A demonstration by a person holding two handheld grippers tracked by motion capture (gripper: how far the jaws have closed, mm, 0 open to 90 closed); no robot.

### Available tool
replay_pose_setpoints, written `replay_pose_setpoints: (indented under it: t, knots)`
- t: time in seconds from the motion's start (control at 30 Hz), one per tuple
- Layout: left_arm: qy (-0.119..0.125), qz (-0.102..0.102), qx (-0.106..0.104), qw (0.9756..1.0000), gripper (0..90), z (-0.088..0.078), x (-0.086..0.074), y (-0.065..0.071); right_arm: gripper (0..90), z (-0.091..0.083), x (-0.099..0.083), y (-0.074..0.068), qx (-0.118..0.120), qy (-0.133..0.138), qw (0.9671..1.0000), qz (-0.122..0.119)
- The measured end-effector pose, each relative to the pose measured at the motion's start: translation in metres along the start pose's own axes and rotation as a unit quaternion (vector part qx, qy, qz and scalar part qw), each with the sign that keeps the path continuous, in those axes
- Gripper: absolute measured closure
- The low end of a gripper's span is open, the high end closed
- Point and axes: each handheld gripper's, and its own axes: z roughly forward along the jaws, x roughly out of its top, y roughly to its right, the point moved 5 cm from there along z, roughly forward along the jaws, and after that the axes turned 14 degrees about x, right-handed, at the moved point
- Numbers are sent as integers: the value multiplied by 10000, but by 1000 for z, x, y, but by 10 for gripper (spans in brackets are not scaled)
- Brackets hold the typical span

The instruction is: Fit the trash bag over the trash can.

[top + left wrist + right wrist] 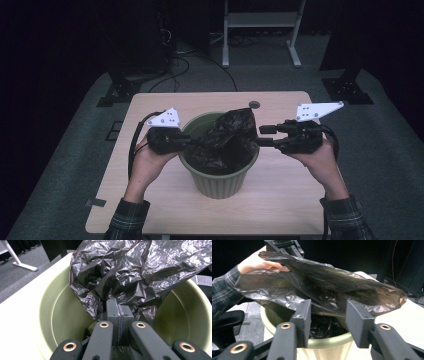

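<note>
Now my left gripper [187, 140] pinches the black bag [227, 137] inside the green bin [220, 182] at table centre; right gripper [328, 320], at three o'clock, gapes wide—I'd catch the opposite edge squarely.

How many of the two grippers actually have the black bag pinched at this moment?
1. The left gripper is shut on the black bag inside the green pot. The right gripper is open at the pot's right rim, with the bag's edge just beyond its fingers.

Bag [227, 137] in pot [219, 181], mid-table [280, 200]; left gripper [192, 140] left, right gripper [260, 136] right.
</note>
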Motion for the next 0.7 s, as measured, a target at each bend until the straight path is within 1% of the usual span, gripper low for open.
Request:
replay_pose_setpoints:
  t: [0.1, 0.13, 0.27, 0.37, 0.43, 0.53, 0.57, 0.6, 0.63, 0.67, 0.7]
  knots:
    - [5, -35, 31, 10000, 898, -1, -1, -2, 538, -5, -5, -5, 25, 32, 10000, 6]
    - [9, -41, 43, 10000, 899, -1, 0, -3, 538, -6, -7, -7, 81, 35, 10000, -11]
    - [21, -74, 48, 10000, 899, -1, 0, -4, 499, -6, -11, -15, 50, -3, 10000, -61]
    - [6, -63, 28, 10000, 898, -1, 0, -3, 482, -4, -10, -17, 16, -16, 9999, -135]
    - [-2, -61, 26, 10000, 898, 0, 0, -2, 467, -3, -8, -19, 20, 26, 9998, -174]
    - [-8, -48, -5, 10000, 898, 2, 0, -1, 475, 1, -4, -20, 55, 40, 9997, -217]
    - [-12, -52, -11, 10000, 898, 2, 0, -1, 535, 4, -3, -20, 84, 28, 9997, -233]
    - [-10, -57, -23, 10000, 898, 2, 0, -1, 626, 7, -3, -20, 143, -7, 9996, -259]
    - [-3, -59, -25, 10000, 899, 2, 0, 0, 671, 9, -3, -20, 155, -20, 9995, -277]
    - [10, -64, -19, 10000, 898, 2, 0, 0, 780, 12, -2, -19, 183, -23, 9994, -291]
    - [20, -66, -11, 10000, 899, 1, 0, -1, 863, 14, -3, -19, 245, -74, 9992, -303]
